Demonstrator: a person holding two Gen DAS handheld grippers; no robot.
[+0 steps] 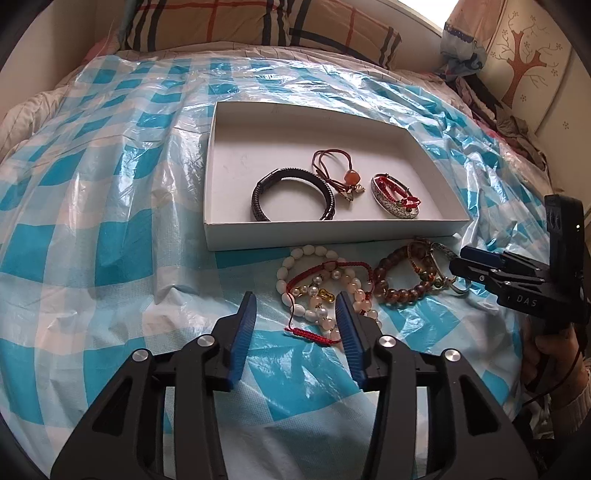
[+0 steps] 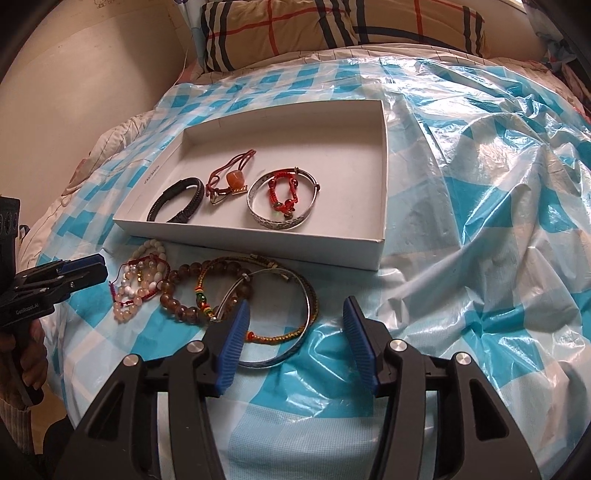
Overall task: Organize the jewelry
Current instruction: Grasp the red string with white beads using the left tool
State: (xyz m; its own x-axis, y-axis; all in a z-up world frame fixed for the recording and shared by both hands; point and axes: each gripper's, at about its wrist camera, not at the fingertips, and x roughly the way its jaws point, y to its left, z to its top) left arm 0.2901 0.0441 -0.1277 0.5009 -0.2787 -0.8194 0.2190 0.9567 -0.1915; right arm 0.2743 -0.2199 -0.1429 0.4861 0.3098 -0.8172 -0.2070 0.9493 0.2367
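Observation:
A white shallow box lies on the bed. In it are a black braided bracelet, a brown cord with an orange stone and a silver bangle with a red cord. In front of the box lie a heap of white and pink bead bracelets with a red cord, a brown bead bracelet and a thin silver bangle. My left gripper is open and empty just before the bead heap. My right gripper is open and empty over the thin bangle.
A blue-and-white checked plastic sheet covers the bed. A plaid pillow lies at the head. Clothes are piled at the right edge. A wall stands to the left in the right wrist view.

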